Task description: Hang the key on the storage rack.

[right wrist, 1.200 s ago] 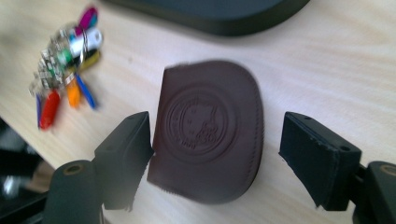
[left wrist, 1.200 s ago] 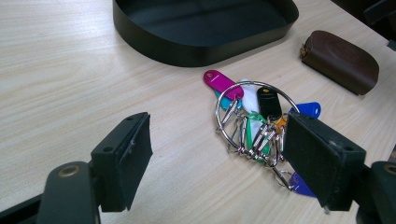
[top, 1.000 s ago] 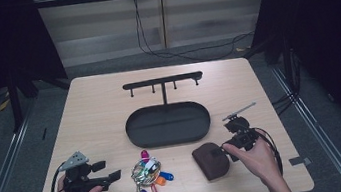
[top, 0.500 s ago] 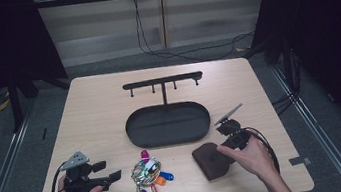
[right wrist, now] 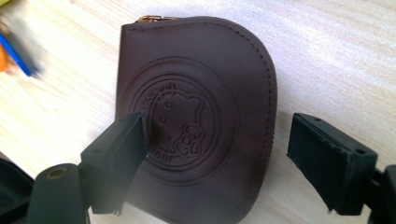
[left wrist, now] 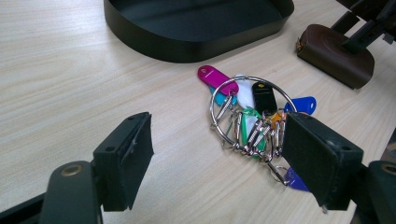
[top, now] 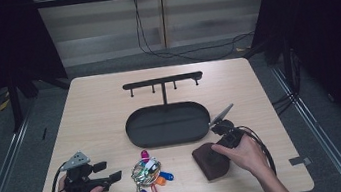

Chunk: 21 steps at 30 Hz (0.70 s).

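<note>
A brown leather pouch (top: 209,161) (right wrist: 196,107) with an embossed round emblem lies flat at the front right of the table. My right gripper (top: 218,146) (right wrist: 212,161) hovers just over its near edge. Its jaws have just been closing slightly and still stand wide, one above the pouch and one past its edge, pressing nothing. A ring of keys with coloured tags (top: 147,173) (left wrist: 252,116) lies at the front middle. My left gripper (top: 108,171) (left wrist: 217,165) is open beside it on the left, aimed at it, with nothing between its pads.
A black oval tray (top: 133,131) (left wrist: 154,44) sits mid-table, with a black hook rack (top: 162,82) standing behind it. The pouch (left wrist: 336,53) and the right gripper (left wrist: 362,30) show far right in the left gripper view. A cable trails from each gripper.
My right gripper has come down and leftward onto the pouch. The left gripper, the keys and the pouch have kept their places.
</note>
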Tool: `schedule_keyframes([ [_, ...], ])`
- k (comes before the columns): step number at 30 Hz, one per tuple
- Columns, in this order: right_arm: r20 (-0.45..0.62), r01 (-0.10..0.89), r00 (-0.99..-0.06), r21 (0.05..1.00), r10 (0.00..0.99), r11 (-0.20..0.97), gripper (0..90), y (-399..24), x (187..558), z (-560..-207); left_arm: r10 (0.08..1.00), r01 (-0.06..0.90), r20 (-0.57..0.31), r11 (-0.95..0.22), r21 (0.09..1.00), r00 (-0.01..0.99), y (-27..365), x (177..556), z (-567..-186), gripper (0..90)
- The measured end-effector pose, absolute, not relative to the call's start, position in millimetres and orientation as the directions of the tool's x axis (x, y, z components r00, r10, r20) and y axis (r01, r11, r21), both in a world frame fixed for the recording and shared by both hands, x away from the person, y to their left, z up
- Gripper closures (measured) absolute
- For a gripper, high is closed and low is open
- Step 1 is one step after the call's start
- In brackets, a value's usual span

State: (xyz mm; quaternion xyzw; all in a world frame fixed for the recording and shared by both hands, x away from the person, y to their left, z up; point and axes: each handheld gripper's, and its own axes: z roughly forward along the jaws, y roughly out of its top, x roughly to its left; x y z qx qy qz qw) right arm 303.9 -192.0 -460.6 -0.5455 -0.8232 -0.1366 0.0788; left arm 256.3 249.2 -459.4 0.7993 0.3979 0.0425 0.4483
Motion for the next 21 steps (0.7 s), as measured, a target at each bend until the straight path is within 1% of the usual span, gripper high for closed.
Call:
schedule_keyframes([
  [4,0.293,0.922,-0.388,0.138,0.874,0.363,17.4,-192.4,304.8,-463.5,0.675,0.597,-0.286,-0.283,0.750,0.680,249.0,256.3,-459.4,24.8],
  [10,0.294,0.928,-0.372,0.120,0.880,0.352,13.4,-191.3,306.3,-467.8,0.674,0.598,-0.286,-0.286,0.748,0.681,248.2,256.6,-459.9,24.9],
  [17,0.301,0.937,-0.348,0.107,0.888,0.331,13.5,-186.5,305.7,-468.7,0.674,0.600,-0.290,-0.283,0.748,0.680,247.4,256.4,-459.9,25.1],
  [19,0.307,0.941,-0.338,0.104,0.890,0.321,15.4,-186.7,306.0,-470.1,0.674,0.599,-0.289,-0.284,0.749,0.680,247.5,256.5,-459.8,25.1],
  [21,0.346,0.946,-0.324,0.101,0.880,0.308,22.8,-188.7,305.6,-469.9,0.674,0.600,-0.290,-0.283,0.748,0.680,247.3,256.3,-459.8,25.1],
])
